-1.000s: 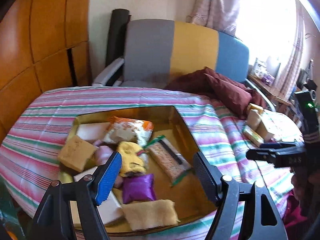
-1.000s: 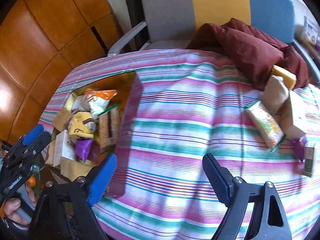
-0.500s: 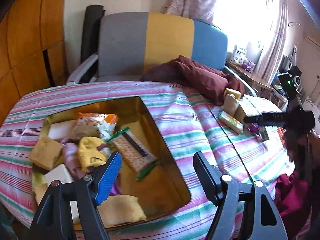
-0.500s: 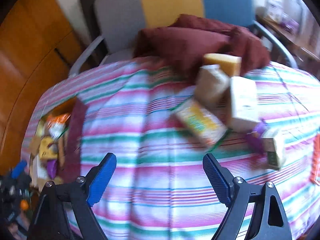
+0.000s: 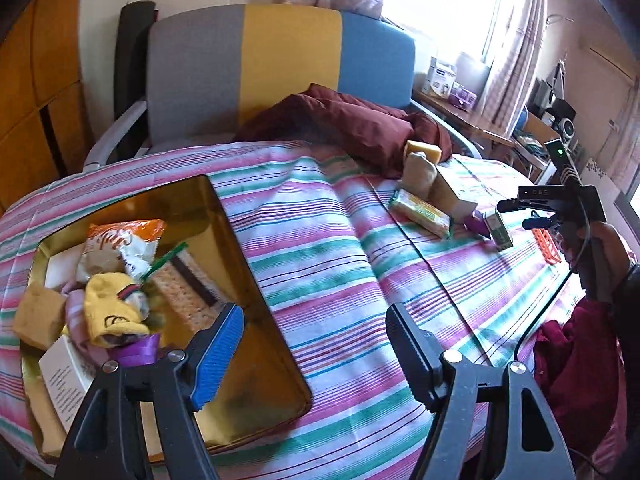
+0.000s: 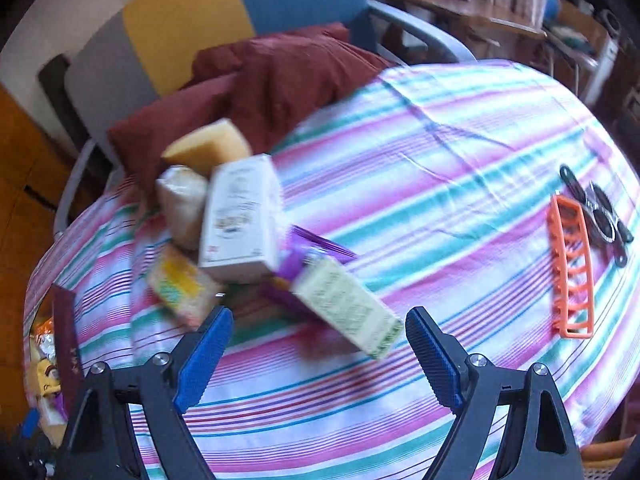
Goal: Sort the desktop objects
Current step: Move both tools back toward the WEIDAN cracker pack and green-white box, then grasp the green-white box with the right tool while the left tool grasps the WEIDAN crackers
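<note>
Both grippers, left [image 5: 314,346] & right [image 6: 318,344], wide, empty; green box [image 6: 347,307] label blurred, unreadable.

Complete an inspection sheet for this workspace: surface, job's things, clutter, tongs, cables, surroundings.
Surface: striped pink, green and white tablecloth, wrinkled.
Job's things: gold rectangular tin tray holding packets, sponges and boxes; loose pile with white carton, pale green box, yellow sponge block.
Clutter: orange plastic rack beside black metal tool.
Tongs: left tongs open, empty; right tongs open, empty, facing the pile.
Cables: black cable hanging from the right handle.
Surroundings: grey, yellow and blue chair; maroon cushion; bright window.
</note>
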Available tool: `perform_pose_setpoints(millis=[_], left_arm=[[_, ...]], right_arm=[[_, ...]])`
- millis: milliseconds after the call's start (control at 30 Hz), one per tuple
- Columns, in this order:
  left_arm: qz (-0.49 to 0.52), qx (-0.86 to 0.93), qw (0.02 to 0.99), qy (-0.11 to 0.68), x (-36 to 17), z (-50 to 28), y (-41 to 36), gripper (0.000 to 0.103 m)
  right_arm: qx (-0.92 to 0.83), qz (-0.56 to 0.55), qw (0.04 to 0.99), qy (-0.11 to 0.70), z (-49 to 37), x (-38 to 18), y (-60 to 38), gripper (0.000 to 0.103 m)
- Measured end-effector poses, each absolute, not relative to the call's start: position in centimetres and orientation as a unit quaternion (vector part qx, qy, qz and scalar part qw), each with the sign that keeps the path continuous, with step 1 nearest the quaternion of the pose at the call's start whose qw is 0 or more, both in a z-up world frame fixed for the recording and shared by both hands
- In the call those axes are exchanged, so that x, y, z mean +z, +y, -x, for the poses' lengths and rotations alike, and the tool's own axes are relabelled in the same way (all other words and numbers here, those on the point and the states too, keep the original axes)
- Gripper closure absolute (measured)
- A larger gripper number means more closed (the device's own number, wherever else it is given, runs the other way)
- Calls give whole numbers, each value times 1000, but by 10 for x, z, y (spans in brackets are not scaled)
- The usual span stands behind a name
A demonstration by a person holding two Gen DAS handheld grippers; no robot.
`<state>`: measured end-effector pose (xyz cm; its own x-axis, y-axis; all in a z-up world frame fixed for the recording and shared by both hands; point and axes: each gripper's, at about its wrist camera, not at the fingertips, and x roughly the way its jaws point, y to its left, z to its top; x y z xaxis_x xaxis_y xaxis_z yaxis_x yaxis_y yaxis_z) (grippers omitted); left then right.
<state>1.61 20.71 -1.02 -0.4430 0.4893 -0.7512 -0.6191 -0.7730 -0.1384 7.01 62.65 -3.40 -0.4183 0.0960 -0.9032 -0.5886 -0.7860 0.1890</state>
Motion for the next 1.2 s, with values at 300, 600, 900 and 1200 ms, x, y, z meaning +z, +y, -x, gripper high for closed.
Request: perform_pose_setpoints(millis=[300,600,900,1200], left_arm=[[428,826,353,94,-18,-18,231,29],[461,795,385,91,-32,-14,263,29],[504,760,403,78,-48,-1,306,29],[532,746,395,61,-51,30,357,29]], right_arm=[[796,521,201,234,-59,-55,637,13],[785,562,203,162,-51,-67,619,43],[781,576,203,126,-54,-69,605,73],[805,541,200,139,-59,-48,601,73]])
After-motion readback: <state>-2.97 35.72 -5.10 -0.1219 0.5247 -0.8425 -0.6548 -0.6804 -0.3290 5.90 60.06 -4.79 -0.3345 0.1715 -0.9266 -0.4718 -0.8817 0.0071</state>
